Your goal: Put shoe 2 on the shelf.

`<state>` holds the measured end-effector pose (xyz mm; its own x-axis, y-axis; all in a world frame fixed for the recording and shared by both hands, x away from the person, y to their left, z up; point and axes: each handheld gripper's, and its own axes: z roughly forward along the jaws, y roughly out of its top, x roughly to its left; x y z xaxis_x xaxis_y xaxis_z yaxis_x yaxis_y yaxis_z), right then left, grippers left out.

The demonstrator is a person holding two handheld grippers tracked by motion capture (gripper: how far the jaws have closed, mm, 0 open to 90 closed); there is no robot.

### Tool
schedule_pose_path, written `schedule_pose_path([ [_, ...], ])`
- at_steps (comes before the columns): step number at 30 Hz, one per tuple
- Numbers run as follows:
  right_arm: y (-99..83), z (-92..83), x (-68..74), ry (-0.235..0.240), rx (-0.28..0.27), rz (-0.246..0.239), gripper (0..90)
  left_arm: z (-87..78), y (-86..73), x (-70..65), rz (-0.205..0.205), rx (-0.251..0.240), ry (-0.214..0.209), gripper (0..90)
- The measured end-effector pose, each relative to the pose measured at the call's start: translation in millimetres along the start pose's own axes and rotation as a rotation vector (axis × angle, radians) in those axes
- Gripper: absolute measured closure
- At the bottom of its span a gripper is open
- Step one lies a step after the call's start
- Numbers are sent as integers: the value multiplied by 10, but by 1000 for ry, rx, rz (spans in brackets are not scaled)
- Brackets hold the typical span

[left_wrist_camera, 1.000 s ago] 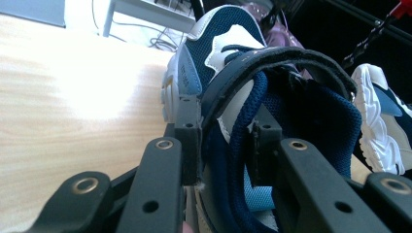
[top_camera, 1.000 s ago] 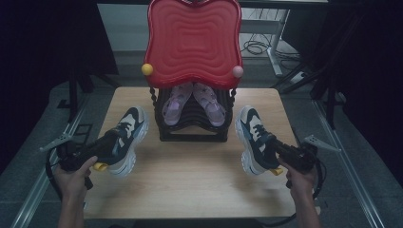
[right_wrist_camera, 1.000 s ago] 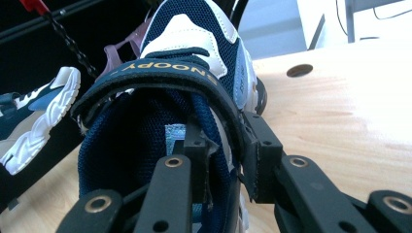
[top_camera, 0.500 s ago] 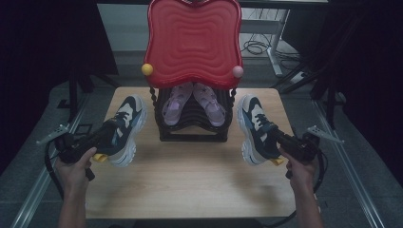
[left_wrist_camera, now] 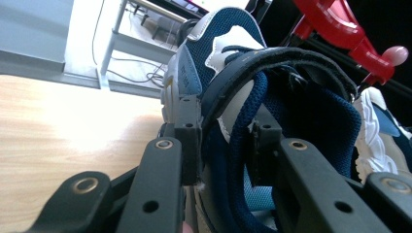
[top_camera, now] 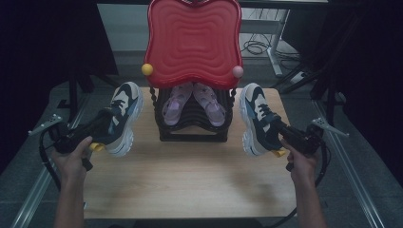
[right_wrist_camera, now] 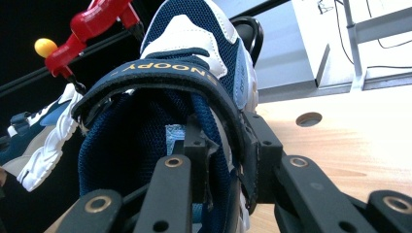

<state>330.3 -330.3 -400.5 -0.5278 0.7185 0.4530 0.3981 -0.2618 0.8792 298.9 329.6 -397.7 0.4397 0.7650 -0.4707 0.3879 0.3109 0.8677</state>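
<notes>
Two sneakers, left sneaker [top_camera: 121,116] & right sneaker [top_camera: 256,118], toes twd rack [top_camera: 192,126]; tongs clamped on collars.

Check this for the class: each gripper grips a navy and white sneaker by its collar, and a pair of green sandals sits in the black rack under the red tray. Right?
Not quite. The sandals in the black rack are pink, as the high view shows. The rest holds: left gripper and right gripper each grip a sneaker, with the red tray above.

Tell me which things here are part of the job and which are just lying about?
In the job:
- left navy-and-white sneaker, clamped in left gripper
- right navy-and-white sneaker, clamped in right gripper
- black shoe rack

Lying about:
- pink sandals
- red wavy tray
- floor cables
</notes>
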Motion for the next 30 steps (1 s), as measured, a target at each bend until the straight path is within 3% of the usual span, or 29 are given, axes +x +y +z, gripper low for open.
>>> schedule_pose_path([
  [14, 210, 9, 56, 8, -25, 1, 748, 25, 227, -77, 19, -38, -8, 720],
  [30, 555, 27, 79, 14, -76, 14, 748, 157, 553, -107, 5, -69, -19, 721],
])
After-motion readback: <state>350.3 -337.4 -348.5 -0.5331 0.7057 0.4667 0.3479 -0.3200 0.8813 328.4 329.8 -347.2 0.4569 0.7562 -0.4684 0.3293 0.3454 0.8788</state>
